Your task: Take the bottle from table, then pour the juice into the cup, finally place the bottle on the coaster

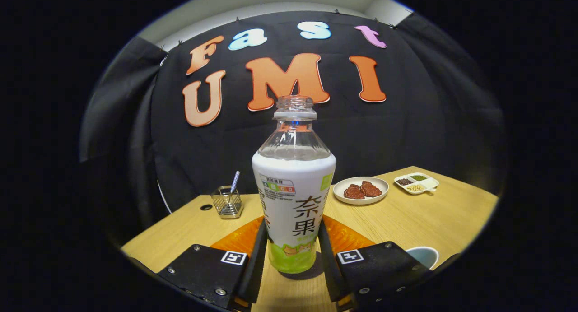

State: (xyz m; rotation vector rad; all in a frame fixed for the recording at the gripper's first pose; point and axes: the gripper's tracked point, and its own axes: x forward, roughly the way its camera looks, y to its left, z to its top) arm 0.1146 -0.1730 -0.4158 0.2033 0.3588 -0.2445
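bottle [293, 190], uncapped and upright, stands on the counter [406, 221] with the fingers [255, 258] clamped on its lower sides. an orange coaster [343, 237] lies just behind it, and a cup [423, 256] sits beside the right finger. beyond are a plate of meat [361, 190], a divided dish [416, 183] and a wire holder [227, 202].

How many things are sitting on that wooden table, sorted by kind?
Bottles: 1, the bottle, between the gripper fingers
Cups: 1, the cup
Food dishes: 2, the plate and the divided dish
Wire holders: 1, the wire holder
Mats: 1, the orange mat
Total: 6
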